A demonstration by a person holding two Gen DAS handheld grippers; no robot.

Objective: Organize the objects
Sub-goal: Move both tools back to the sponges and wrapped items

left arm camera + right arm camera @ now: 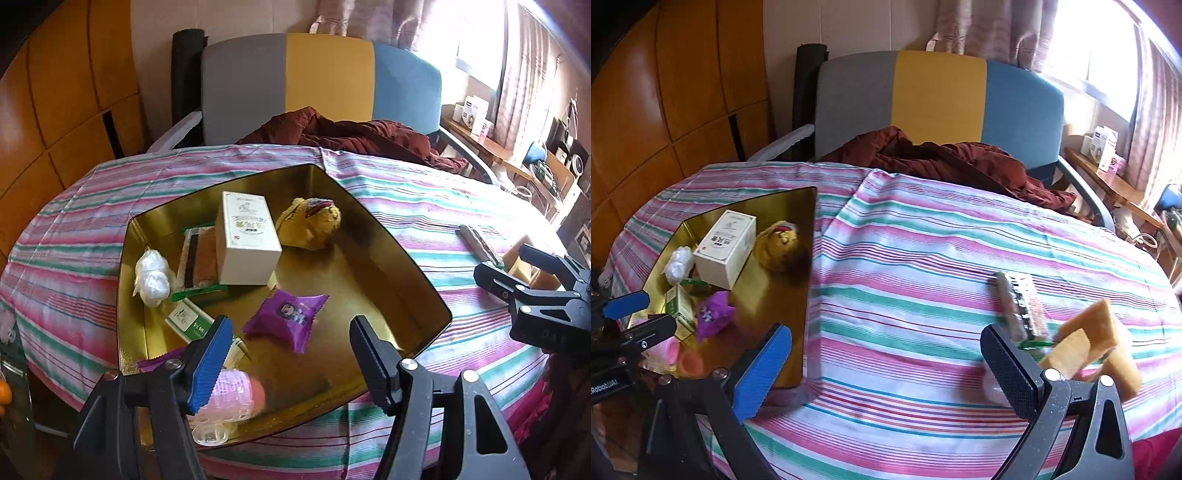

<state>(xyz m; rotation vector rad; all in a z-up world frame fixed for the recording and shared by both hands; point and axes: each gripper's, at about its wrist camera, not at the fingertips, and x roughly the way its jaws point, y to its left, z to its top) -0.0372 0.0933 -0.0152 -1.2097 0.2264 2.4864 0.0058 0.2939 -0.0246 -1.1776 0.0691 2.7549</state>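
A gold metal tray (402,266) lies on the striped tablecloth and holds a white box (247,240), a yellow knitted toy (310,223), a purple snack packet (286,319), a white plastic bundle (151,277), a green-white box (188,321) and a pink hair roller (236,395). My left gripper (291,358) is open above the tray's near edge, the roller beside its blue pad. My right gripper (886,369) is open over the bare cloth, right of the tray (809,280). A wrapped snack bar (1019,306) and tan sponge blocks (1097,343) lie by its right finger.
A grey, yellow and blue chair (938,103) with a maroon jacket (945,158) stands behind the table. Wooden panels (55,92) are at left. A cluttered shelf (491,144) stands by the window at right. The right gripper shows in the left wrist view (524,273).
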